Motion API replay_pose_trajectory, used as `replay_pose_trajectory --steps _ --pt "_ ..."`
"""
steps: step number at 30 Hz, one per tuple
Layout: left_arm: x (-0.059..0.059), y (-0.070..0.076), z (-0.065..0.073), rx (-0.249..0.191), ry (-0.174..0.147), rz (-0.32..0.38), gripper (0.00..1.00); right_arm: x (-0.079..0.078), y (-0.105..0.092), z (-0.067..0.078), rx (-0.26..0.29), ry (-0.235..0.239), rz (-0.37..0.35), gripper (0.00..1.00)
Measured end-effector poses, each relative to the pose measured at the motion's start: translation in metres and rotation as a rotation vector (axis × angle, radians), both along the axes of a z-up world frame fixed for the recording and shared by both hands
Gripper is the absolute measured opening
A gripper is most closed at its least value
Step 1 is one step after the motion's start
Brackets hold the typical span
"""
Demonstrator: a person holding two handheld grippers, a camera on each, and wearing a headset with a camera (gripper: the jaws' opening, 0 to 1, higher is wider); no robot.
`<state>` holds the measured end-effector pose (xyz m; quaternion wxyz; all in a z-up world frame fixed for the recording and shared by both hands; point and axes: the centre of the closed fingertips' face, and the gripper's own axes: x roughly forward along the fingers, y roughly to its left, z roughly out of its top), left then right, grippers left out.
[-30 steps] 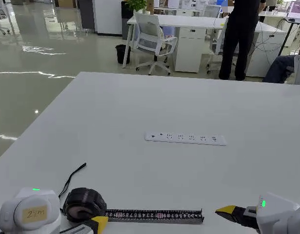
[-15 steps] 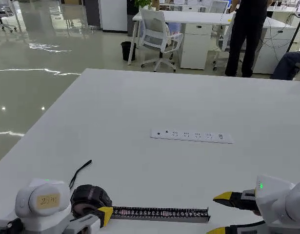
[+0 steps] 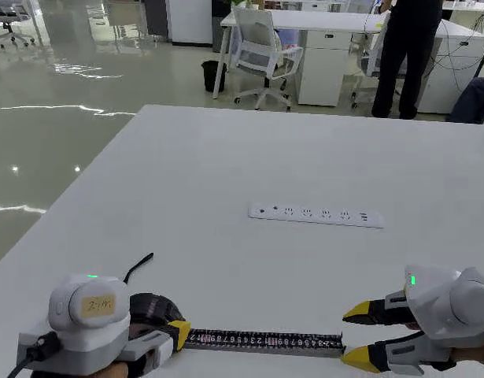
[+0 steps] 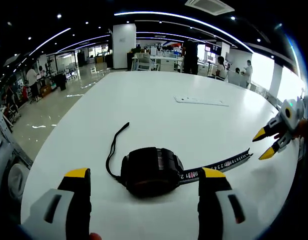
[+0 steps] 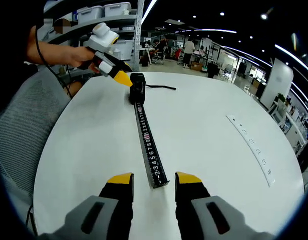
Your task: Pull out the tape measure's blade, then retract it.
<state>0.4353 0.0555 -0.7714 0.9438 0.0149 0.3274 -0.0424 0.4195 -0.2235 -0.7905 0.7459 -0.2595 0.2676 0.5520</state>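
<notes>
Tape measure (image 3: 151, 313) lay by the desk's (image 3: 226, 173) near edge, its blade (image 3: 265, 341) stretched flat along that edge, tip pointing at the right gripper (image 3: 356, 336), whose released jaws flanked it. The left gripper (image 4: 144, 175) gaped, unclenched, about the body.
</notes>
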Motion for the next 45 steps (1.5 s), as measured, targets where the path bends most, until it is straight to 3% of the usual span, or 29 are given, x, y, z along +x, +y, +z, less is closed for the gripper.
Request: replay_pose_trajectory --steps 14,31,45 --pt "0.005 0.003 -0.010 0.001 0.027 0.012 0.84 0.010 0.001 -0.020 -0.063 0.049 0.086 0.25" --pt "0.004 0.004 -0.013 0.003 0.035 0.018 0.83 0.010 0.004 -0.039 -0.109 0.095 0.158 0.17" --pt "0.006 0.005 -0.015 0.012 0.027 0.038 0.83 0.007 0.005 -0.041 -0.093 0.073 0.180 0.15"
